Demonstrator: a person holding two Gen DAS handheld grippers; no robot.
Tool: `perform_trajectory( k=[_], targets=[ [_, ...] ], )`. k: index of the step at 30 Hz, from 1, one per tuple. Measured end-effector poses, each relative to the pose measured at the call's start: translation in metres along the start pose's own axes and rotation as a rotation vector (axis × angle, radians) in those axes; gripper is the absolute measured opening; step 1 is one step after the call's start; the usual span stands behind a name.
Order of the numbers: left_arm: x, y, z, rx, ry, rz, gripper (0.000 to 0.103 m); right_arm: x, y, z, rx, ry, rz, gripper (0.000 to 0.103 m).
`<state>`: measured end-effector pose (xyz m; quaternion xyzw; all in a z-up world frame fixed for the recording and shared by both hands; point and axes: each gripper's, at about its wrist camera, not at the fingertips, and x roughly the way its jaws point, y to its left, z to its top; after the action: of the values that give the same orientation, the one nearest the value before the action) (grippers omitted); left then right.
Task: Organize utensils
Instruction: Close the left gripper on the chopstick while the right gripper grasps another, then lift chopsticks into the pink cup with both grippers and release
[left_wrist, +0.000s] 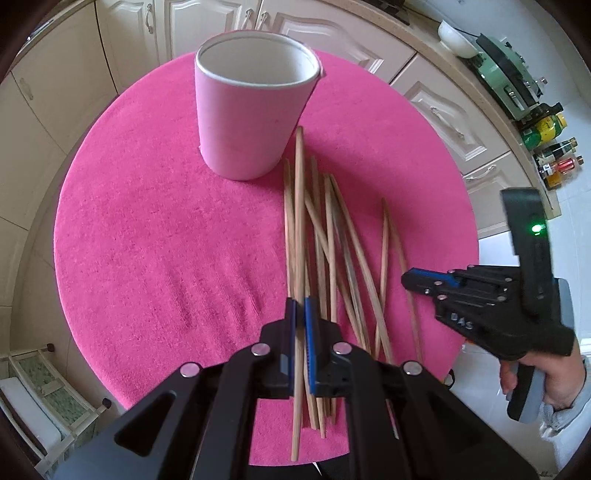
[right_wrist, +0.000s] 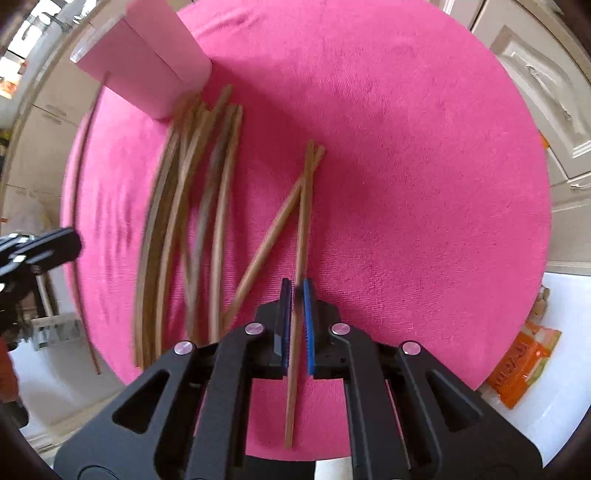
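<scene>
A: Cream cabinet doors (left_wrist: 62, 122) are surrounding a round table under a pink cloth (left_wrist: 155, 258). What is sitting on it?

B: 1 pink cup (left_wrist: 251, 107) is standing upright toward the far side of the cloth, mouth open, nothing visible inside. A loose bundle of wooden chopsticks (left_wrist: 332, 236) is lying flat just beside its base, sticks crossing each other and running back toward the near edge.

A: Left gripper (left_wrist: 300, 306) status?

B: Its blue pads are pressing together on 1 chopstick (left_wrist: 299, 206). That stick is passing between the jaws, its far tip pointing toward the cup. Whether it is clear of the pile cannot be determined.

A: Right gripper (right_wrist: 295, 291) status?

B: Its jaws are closing tight around another chopstick (right_wrist: 303, 221), which is running lengthwise through the gap. This stick is crossing a second one (right_wrist: 273, 236) near their far tips, the pair lying apart from the main bundle, to its right. In the left wrist view, a hand (left_wrist: 546, 380) is gripping the handle of this tool at the table's right edge.

A: Anything off the table?

B: Bottles (left_wrist: 554, 158) are standing on a counter, and an orange packet (right_wrist: 521, 365) is lying on the white floor. The right wrist picture is blurring along the bundle.
</scene>
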<state>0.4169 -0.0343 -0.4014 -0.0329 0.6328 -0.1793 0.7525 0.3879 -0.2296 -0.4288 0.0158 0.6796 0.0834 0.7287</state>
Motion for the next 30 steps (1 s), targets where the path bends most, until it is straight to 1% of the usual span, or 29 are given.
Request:
perform_trajectory(
  k=[3,5,9,10,13,15,19,20,21,23,24,26,29,30],
  targets=[
    [-0.001,0.003,-0.005,-0.005,-0.001,0.006,0.005,0.005,0.001,0.001,0.01,-0.001,-0.014,0.007],
    [-0.002,0.003,-0.006,0.0,-0.006,0.008,0.005,0.006,-0.003,0.002,0.025,0.0,0.002,0.006],
    [-0.012,0.001,-0.007,0.023,-0.035,-0.001,0.005,-0.003,-0.017,0.003,0.096,-0.017,0.09,0.006],
    [-0.015,0.001,-0.007,0.03,-0.044,-0.005,0.005,-0.011,-0.02,0.003,0.105,-0.033,0.107,0.006],
    [-0.031,-0.006,-0.005,0.05,-0.103,-0.023,0.005,-0.038,-0.024,0.005,0.11,-0.089,0.159,0.005],
    [-0.049,-0.009,-0.002,0.044,-0.175,-0.038,0.005,-0.058,-0.023,0.007,0.1,-0.139,0.199,0.005],
    [-0.084,-0.01,0.009,0.018,-0.324,-0.074,0.005,-0.102,-0.01,0.025,0.051,-0.262,0.254,0.005],
    [-0.095,-0.009,0.013,0.012,-0.374,-0.084,0.005,-0.111,-0.007,0.03,0.038,-0.286,0.268,0.005],
    [-0.104,-0.008,0.017,0.007,-0.415,-0.086,0.005,-0.119,-0.003,0.031,0.028,-0.306,0.277,0.005],
    [-0.12,-0.007,0.028,-0.005,-0.492,-0.083,0.005,-0.138,0.009,0.044,-0.011,-0.363,0.291,0.005],
    [-0.127,-0.004,0.034,-0.015,-0.533,-0.08,0.005,-0.144,0.01,0.048,-0.024,-0.377,0.297,0.005],
    [-0.137,0.004,0.048,-0.039,-0.586,-0.081,0.005,-0.159,0.017,0.059,-0.049,-0.416,0.317,0.005],
    [-0.145,0.011,0.066,-0.068,-0.664,-0.078,0.005,-0.172,0.032,0.079,-0.076,-0.453,0.329,0.005],
    [-0.147,0.013,0.071,-0.077,-0.688,-0.08,0.005,-0.176,0.034,0.078,-0.084,-0.461,0.333,0.005]
  ],
)
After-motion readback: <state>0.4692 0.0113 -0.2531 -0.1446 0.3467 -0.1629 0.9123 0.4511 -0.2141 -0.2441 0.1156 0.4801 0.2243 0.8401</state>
